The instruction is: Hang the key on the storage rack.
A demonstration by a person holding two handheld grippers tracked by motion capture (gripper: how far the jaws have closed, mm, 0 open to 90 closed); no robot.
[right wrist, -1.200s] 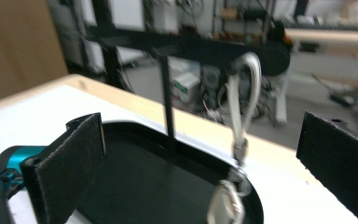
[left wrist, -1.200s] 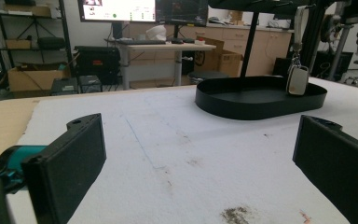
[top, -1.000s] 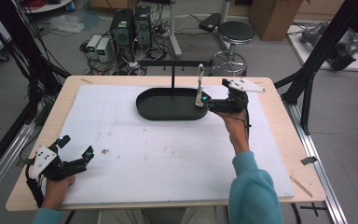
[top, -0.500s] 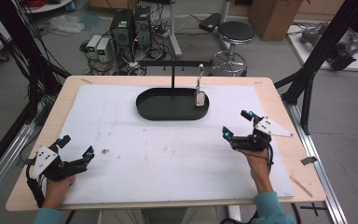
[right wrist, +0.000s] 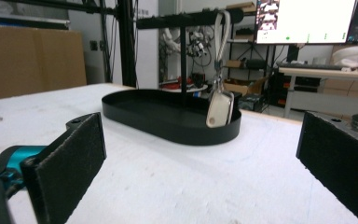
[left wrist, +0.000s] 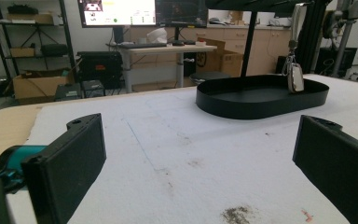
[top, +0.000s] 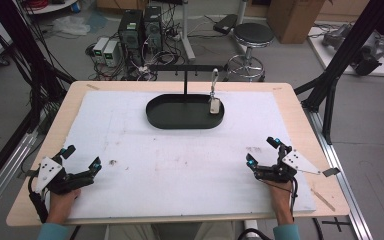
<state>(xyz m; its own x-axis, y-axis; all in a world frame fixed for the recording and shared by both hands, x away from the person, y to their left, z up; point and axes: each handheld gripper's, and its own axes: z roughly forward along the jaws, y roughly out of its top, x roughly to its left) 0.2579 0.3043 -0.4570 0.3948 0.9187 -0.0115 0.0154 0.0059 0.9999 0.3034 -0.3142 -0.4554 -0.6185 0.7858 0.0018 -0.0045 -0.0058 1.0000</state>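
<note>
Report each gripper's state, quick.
Left gripper: open, holding nothing, resting at the near left of the white foam-covered table.
Right gripper: open, holding nothing, at the near right.

tray (top: 180, 116) table centre-far | key tag (top: 213, 106) hanging over tray's right end

We see even, bright room light, soft shadows, slightly soft pictures (near jaws blurred in both gripper views), and glaring monitors behind.
</note>
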